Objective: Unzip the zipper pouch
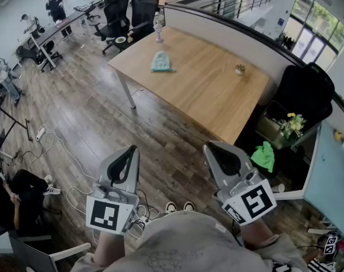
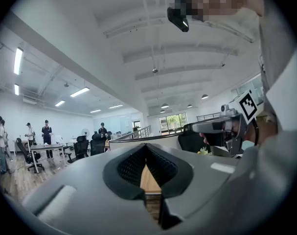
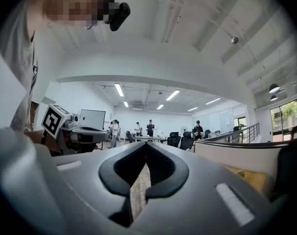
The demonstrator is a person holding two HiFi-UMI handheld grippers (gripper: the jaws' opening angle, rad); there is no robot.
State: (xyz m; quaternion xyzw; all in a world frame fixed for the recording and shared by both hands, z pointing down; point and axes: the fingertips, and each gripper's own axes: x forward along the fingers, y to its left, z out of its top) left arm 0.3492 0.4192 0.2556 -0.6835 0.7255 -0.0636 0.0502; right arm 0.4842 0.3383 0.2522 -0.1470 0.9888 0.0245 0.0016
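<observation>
The zipper pouch (image 1: 161, 62), pale teal, lies on the far side of a wooden table (image 1: 200, 89), well away from both grippers. My left gripper (image 1: 130, 149) is held low near my body over the floor, jaws shut and empty. My right gripper (image 1: 208, 146) hangs beside it, also shut with nothing in it. In the left gripper view the shut jaws (image 2: 146, 146) point level across the room, with the right gripper (image 2: 221, 129) off to the side. In the right gripper view the closed jaws (image 3: 146, 144) face the office, and the left gripper (image 3: 65, 126) shows at the left.
A small potted plant (image 1: 239, 69) and a pale figurine (image 1: 158, 33) also stand on the table. A black chair (image 1: 302, 92) and a green cloth (image 1: 263, 156) are at the right. Cables and a power strip (image 1: 40, 132) lie on the floor at left, near a seated person (image 1: 16, 194).
</observation>
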